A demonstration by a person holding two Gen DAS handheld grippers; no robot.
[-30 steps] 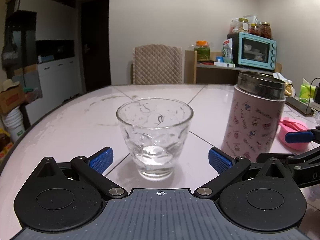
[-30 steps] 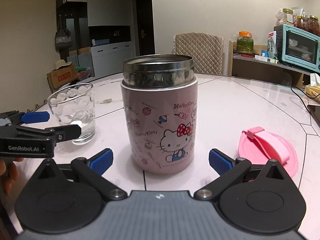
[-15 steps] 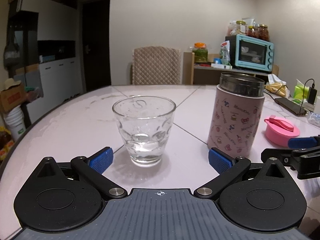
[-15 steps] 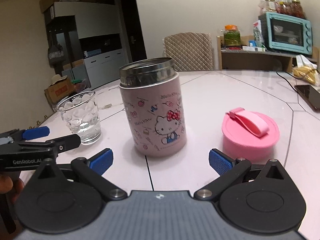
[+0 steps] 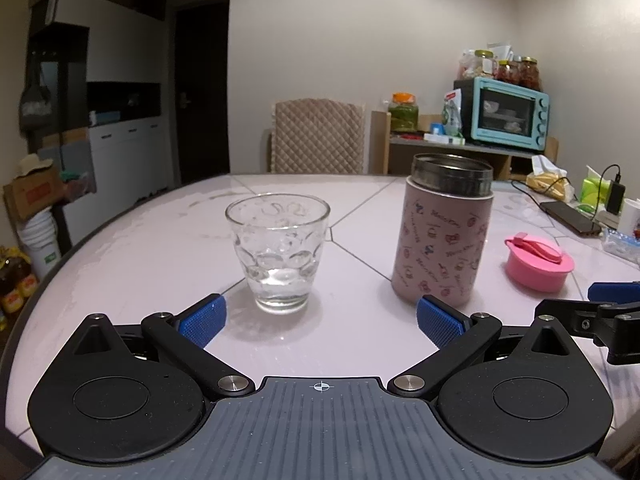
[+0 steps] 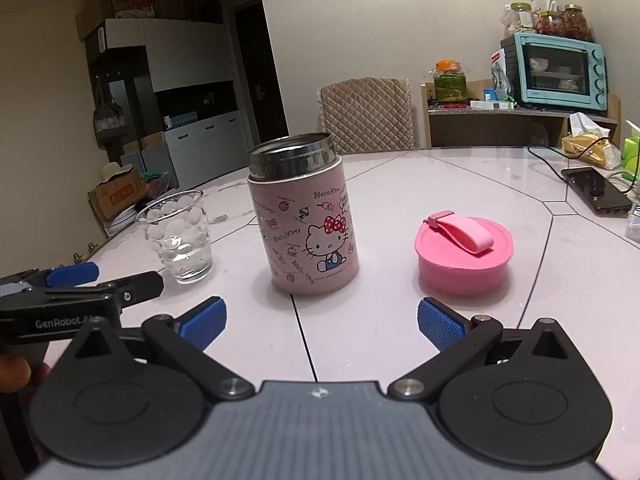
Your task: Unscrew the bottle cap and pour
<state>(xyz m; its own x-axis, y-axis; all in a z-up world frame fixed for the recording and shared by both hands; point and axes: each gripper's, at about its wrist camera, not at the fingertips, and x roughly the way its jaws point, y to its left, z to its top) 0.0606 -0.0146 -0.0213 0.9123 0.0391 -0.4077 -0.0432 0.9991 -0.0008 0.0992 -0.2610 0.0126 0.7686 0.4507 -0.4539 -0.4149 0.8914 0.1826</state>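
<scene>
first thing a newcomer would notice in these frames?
The pink Hello Kitty jar standing open at the table's centre, steel rim bare. Its pink lid lies to its right, and a dimpled glass with a little water stands to its left.

Quilted chair (image 5: 318,136) against plain wall (image 5: 360,32), cabinet (image 5: 124,120) left.

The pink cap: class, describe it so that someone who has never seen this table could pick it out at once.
Start at the pale tiled table and find the Hello Kitty flask standing open near its middle. To the flask's right, apart from it, lies the pink cap. It is the only low, round, all-pink thing there, with a strap looped across its top.
</scene>
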